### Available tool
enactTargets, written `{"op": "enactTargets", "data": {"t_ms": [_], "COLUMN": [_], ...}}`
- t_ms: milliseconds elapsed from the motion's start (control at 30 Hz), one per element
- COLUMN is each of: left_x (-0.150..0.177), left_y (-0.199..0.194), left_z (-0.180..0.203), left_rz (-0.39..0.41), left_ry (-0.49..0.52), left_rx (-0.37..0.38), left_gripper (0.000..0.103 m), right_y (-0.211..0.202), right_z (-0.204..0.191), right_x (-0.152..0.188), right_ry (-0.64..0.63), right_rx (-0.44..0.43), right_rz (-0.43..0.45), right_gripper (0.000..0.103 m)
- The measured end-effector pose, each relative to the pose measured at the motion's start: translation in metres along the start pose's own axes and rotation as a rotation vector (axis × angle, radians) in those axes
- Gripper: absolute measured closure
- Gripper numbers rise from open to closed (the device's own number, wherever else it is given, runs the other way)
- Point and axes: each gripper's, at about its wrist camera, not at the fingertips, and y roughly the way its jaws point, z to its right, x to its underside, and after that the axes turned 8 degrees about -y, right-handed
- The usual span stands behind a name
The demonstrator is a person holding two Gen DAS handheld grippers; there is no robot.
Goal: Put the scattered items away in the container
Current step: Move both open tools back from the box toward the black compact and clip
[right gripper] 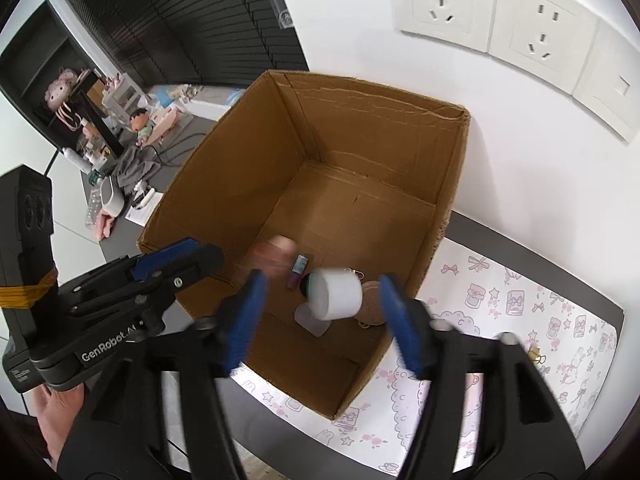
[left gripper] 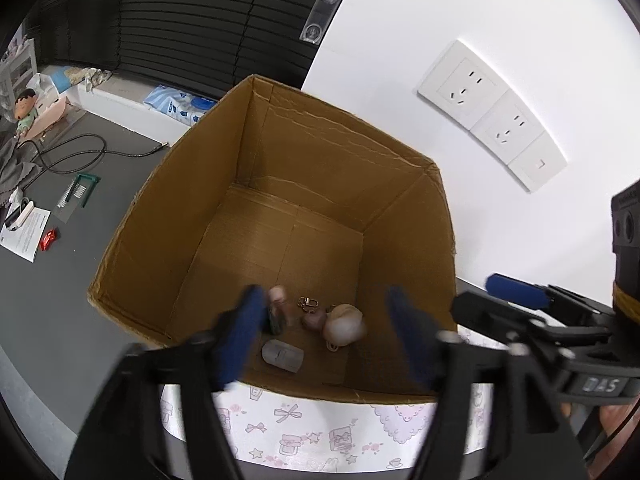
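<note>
Left wrist view: left gripper (left gripper: 324, 332) has its jaws apart, nothing between them, above the cardboard box (left gripper: 188, 216). On the box floor at 6 o'clock lie a grey case (left gripper: 282, 355), a round plush charm (left gripper: 344, 323) and a metal clasp (left gripper: 308, 303).

Right wrist view: right gripper (right gripper: 320, 316) has its jaws apart, over the box. A white roll (right gripper: 338, 294) sits between the fingers, contact unclear. A small purple tube (right gripper: 298, 270) lies at 11 o'clock from the roll.

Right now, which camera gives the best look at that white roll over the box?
The right wrist view: the white roll shows whole and sharp between its open tongs, above the cardboard box. The left wrist view does not show it at all, only small items on the box floor.
</note>
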Motion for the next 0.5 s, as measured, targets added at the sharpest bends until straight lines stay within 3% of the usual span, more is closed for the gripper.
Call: {"op": "enactTargets", "data": {"t_ms": [33,167,500], "left_x": [0.0,0.004,0.02], "left_y": [-0.001,-0.008,-0.027], "left_z": [0.0,0.005,0.03], "left_rz": [0.003,0.018,0.072], "left_ry": [-0.006,-0.016,0.032], "left_rx": [0.003,-0.017,-0.095], "left_gripper": [0.021,0.017,0.013], "right_y": [-0.003,-0.016,-0.042], "right_z": [0.002,0.009,0.037], "right_x": [0.001,0.01,0.041], "right_ry": [0.005,0.02,0.06], "right_rx": [-0.002,-0.009,0.061], "right_rz": [0.007,0.038,0.073], "right_gripper": [0.021,0.0,0.0]}}
